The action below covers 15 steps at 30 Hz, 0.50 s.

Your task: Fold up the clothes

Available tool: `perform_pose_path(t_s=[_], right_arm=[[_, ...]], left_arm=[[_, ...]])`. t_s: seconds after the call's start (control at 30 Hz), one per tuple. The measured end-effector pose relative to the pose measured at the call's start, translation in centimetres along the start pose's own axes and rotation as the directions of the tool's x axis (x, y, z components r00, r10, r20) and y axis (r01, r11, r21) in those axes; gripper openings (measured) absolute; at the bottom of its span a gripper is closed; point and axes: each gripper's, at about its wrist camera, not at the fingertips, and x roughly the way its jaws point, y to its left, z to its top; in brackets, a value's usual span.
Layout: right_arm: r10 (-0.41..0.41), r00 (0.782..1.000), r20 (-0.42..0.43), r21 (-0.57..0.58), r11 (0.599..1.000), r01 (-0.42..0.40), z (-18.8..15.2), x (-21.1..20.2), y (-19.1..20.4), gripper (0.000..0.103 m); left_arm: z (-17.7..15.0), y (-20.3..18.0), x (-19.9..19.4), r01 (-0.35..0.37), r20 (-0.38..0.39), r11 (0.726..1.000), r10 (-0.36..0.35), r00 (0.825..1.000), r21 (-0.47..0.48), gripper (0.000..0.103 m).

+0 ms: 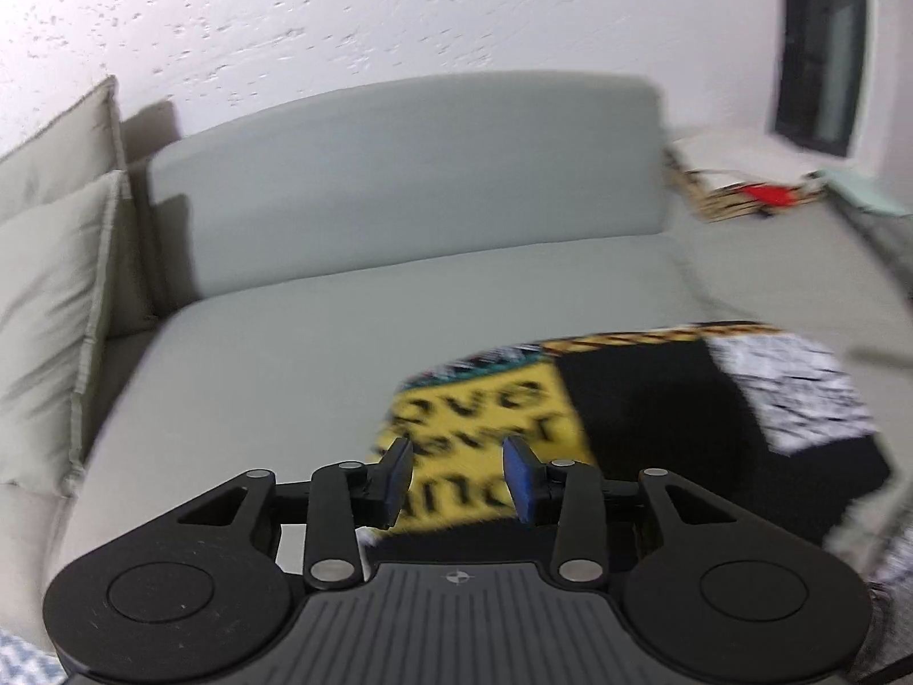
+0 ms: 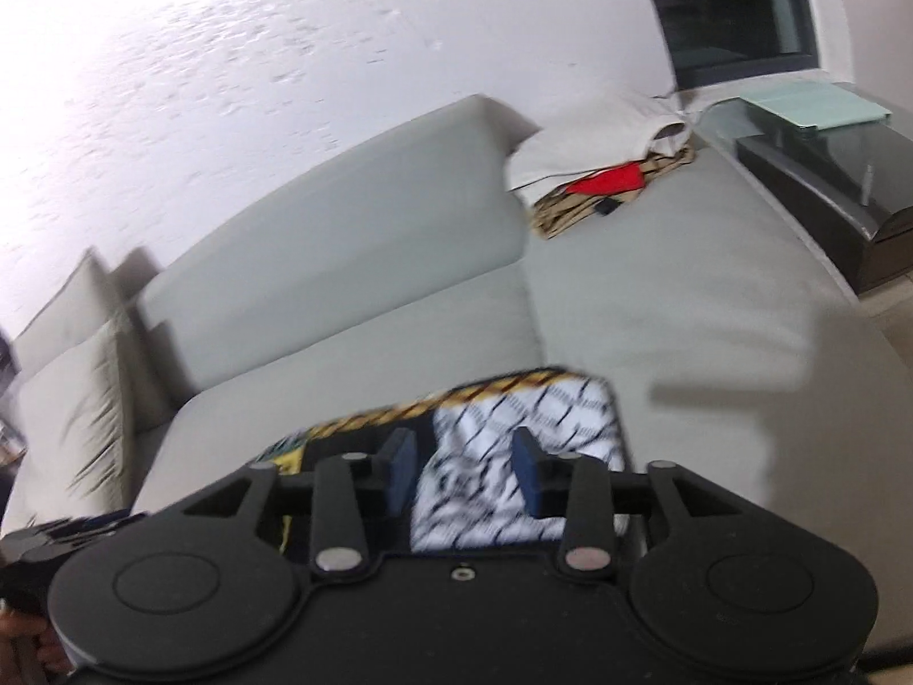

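A folded garment (image 1: 645,411) with yellow, black and black-and-white patches lies on the grey sofa seat (image 1: 274,365). My left gripper (image 1: 459,476) hovers open above the yellow lettered patch at its left part, nothing between the blue pads. In the right wrist view the same garment (image 2: 530,416) shows its black-and-white patch, and my right gripper (image 2: 465,471) is open over it, holding nothing. Both views are blurred by motion.
A pile of clothes (image 2: 605,171), white, red and striped, lies at the far right end of the sofa. Beige cushions (image 1: 51,308) stand at the left. A dark glass side table (image 2: 821,137) with a pale green item sits beyond the sofa, under a window (image 2: 730,5).
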Motion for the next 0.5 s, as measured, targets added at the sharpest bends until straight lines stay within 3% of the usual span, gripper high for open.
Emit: perform_pose_path(t_s=[0.13,0.23,0.33,0.43,0.5], right_arm=[[-0.013,0.998,-0.064,-0.066,0.998,0.009,-2.8,1.3,0.4,0.041],[-0.026,0.993,-0.118,-0.091,0.996,0.015,-5.0,4.6,0.3,0.031],[-0.011,0.991,-0.132,-0.132,0.991,-0.006,-6.6,7.0,1.2,0.027],[-0.018,0.992,-0.126,-0.201,0.979,-0.008,-7.9,9.3,2.6,0.027],[-0.069,0.981,-0.184,-0.227,0.973,0.026,-9.0,11.3,2.9,0.026]], left_arm=[[-3.1,-0.7,2.5,-0.062,-0.034,0.998,0.062,0.998,-0.017,0.036],[-4.0,-0.1,4.7,-0.09,-0.072,0.996,0.088,0.993,-0.017,0.022],[-4.9,0.5,6.9,-0.117,-0.111,0.993,0.115,0.987,-0.016,0.018],[-5.8,1.1,9.2,-0.144,-0.149,0.989,0.141,0.979,-0.013,0.017],[-6.2,1.4,10.4,-0.158,-0.173,0.987,0.153,0.973,-0.012,0.017]])
